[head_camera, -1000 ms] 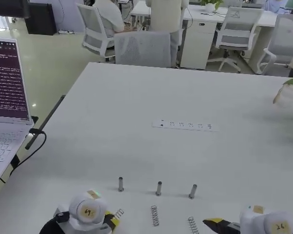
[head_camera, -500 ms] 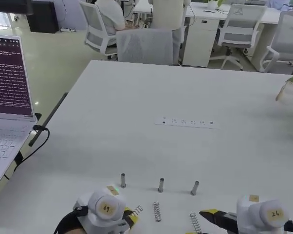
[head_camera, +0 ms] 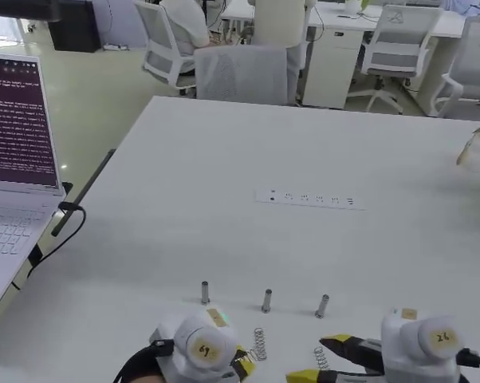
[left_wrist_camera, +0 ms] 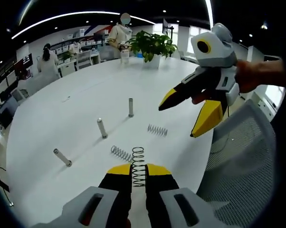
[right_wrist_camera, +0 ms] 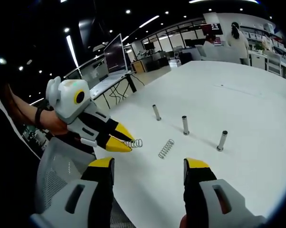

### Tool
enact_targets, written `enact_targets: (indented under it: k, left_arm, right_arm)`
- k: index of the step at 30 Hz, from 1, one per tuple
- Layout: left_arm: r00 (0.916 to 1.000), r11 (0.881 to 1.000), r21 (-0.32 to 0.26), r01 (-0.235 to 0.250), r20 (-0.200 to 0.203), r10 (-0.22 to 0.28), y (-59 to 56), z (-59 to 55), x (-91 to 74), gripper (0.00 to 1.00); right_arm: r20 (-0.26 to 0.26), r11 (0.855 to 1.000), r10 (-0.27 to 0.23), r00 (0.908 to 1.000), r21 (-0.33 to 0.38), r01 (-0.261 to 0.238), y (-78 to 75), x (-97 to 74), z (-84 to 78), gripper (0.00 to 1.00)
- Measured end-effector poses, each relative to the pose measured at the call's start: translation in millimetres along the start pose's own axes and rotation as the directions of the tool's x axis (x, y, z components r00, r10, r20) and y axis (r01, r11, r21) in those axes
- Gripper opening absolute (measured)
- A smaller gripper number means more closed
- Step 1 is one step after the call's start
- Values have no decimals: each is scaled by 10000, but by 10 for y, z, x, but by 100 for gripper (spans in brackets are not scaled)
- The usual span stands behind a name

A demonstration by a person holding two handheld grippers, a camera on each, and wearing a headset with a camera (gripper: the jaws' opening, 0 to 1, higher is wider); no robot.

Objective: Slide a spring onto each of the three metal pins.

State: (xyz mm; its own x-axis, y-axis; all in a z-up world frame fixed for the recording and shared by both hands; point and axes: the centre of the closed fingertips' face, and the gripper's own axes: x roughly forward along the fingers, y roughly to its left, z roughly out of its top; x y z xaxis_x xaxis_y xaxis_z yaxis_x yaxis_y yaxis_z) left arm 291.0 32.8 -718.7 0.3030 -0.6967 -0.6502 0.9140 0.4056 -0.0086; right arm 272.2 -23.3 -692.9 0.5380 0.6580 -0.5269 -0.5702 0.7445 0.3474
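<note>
Your left claw (left_wrist_camera: pixel 138 172) pinches one spring (left_wrist_camera: pixel 138 159) at its tips; your right claw (right_wrist_camera: pixel 150 166) is spread, holding nothing. The three pins (left_wrist_camera: pixel 101 128) stand bare on the worktop (left_wrist_camera: pixel 62 109) just ahead. Square the coil's open end over one pin's top before lowering, or it will likely snag.

We see bright, even office light on the white bench (head_camera: pixel 224 159) — soft shadows; gripper views bend at edges, ceiling lights (right_wrist_camera: pixel 128 11) glare.
</note>
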Motion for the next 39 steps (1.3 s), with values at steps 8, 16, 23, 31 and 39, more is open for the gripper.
enact_targets:
  k: [8, 16, 23, 31, 39]
  left_arm:
    - [9993, 9977, 564, 370, 37, -373, -175, 63, 23, 2]
    - [9977, 9932, 989, 620, 228, -645, -292, 167, 6, 2]
    - [9963, 9870, 1420, 755, 300, -806, -364, 208, -1, 2]
    - [9946, 9798, 1799, 875, 385, -959, -419, 243, -19, 2]
    - [9943, 9669, 2369, 948, 257, -1037, -447, 228, -26, 2]
  right_arm:
    - [60, 9989, 473, 9989, 24, -473, 88, 48, 29, 46]
    - [65, 9963, 844, 9964, 161, -845, 154, 78, 22, 35]
    - [31, 9915, 1201, 9928, 506, -1201, 201, 100, 4, 27]
    - [-171, 9868, 1460, 9891, 738, -1443, 231, 131, -55, 20]
    - [-225, 9806, 1712, 9850, 1009, -1682, 284, 150, -98, 13]
